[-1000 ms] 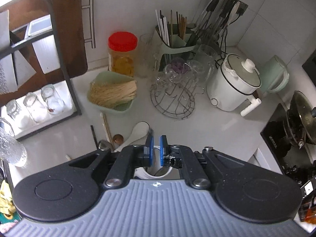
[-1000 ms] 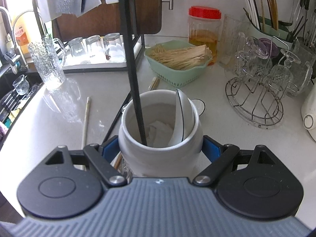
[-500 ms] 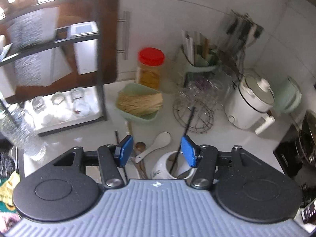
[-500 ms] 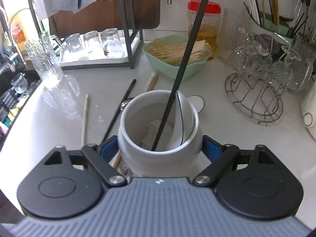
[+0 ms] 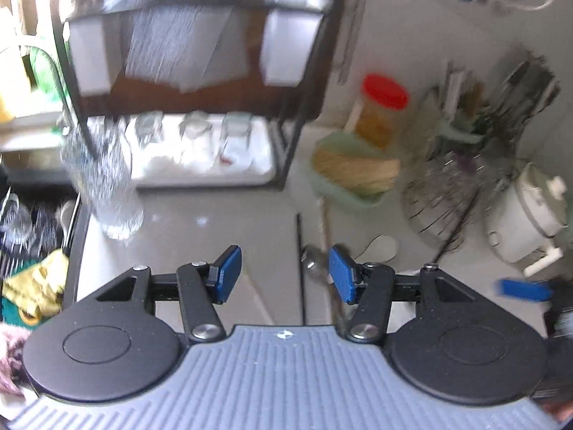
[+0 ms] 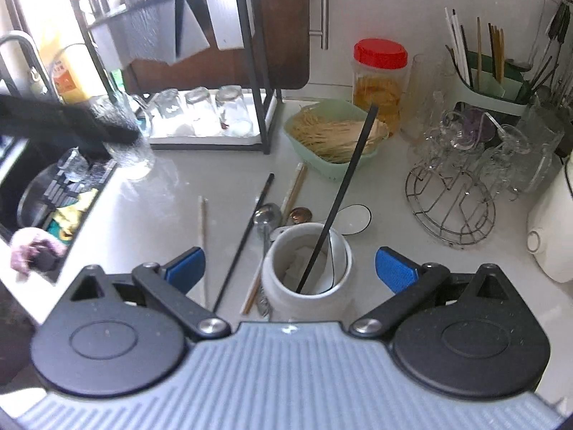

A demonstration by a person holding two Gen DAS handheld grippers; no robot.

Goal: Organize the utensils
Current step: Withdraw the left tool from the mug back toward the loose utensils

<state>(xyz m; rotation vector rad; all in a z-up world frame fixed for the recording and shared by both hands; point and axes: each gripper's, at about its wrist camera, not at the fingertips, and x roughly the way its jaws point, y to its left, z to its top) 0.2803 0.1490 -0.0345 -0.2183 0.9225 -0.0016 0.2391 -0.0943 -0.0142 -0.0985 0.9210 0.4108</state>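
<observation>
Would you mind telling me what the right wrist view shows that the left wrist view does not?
Only the right wrist view shows the white utensil jar, with a black chopstick leaning in it, standing between the open right gripper. Only the left wrist view shows the open left gripper, its jaws empty. Both show the red-lidded jar, the green basket and loose utensils on the counter.

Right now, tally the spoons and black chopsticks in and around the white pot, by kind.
Metal spoon: 1
Brown spoon: 1
White spoons: 2, one inside the pot at, one lying on the counter at
Black chopsticks: 2, one standing in the pot, one lying on the counter
Total: 6
</observation>
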